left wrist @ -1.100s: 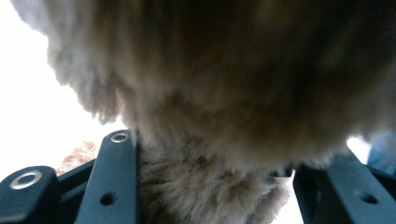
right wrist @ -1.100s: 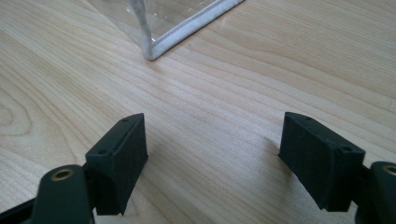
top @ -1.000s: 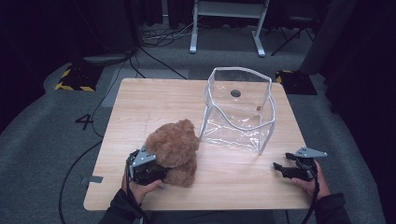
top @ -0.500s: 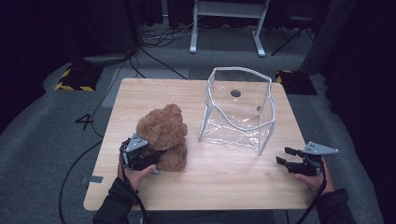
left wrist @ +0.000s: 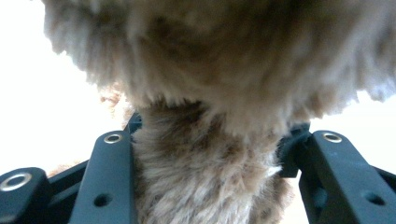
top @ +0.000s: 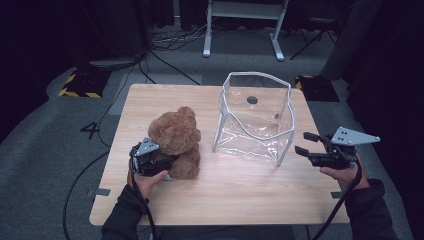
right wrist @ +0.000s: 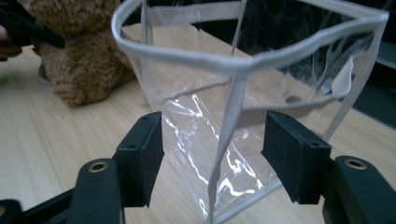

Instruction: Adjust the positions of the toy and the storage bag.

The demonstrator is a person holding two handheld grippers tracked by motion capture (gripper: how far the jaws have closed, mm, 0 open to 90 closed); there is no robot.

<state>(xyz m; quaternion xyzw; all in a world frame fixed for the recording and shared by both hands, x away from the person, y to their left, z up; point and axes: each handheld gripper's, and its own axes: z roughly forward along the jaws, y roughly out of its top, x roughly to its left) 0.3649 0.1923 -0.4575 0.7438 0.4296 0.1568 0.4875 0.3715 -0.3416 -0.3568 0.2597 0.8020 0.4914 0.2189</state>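
While the left hand-held gripper [top: 167, 161] clamps the teddy bear [top: 176, 141] at lower left, the right hand-held gripper [top: 306, 143] hangs open beside the clear bag [top: 256, 120]; bagging not yet begun.

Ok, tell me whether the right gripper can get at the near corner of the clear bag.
Probably yes: the right gripper stands open, lined up on the clear bag's near corner seam, with nothing between.
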